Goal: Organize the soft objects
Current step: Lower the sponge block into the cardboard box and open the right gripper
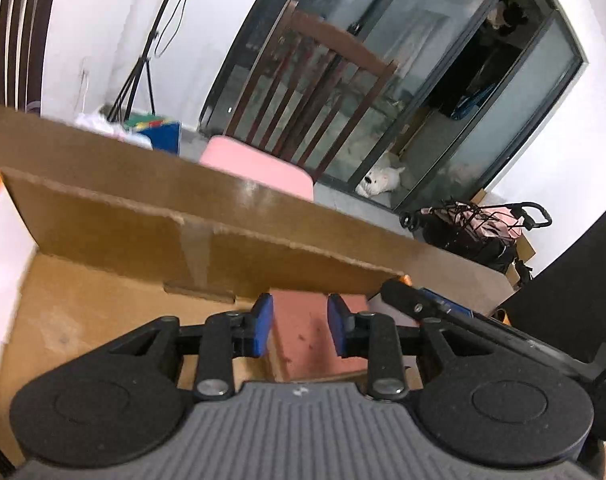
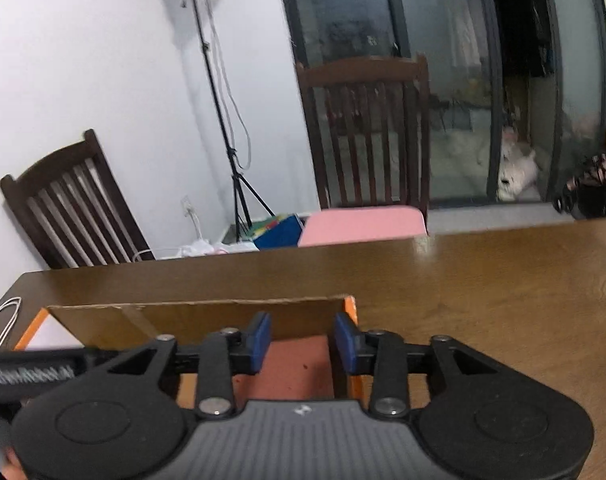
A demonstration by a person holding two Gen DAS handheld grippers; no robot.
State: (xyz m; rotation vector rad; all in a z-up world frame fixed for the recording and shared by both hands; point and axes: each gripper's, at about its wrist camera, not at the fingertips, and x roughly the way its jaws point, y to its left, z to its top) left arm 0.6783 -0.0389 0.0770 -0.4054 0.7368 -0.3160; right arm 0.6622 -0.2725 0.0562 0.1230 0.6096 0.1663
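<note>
glossy brown wood table (image 2: 483,280); matt, rough-edged cardboard box (image 1: 207,236); blue pads (image 2: 260,340) smooth.

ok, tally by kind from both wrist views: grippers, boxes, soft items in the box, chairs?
hand-held gripper: 2, left and right
cardboard box: 1
reddish soft pad in box: 1
wooden chair: 2, near the glass door and at the wall
Total: 6
</note>
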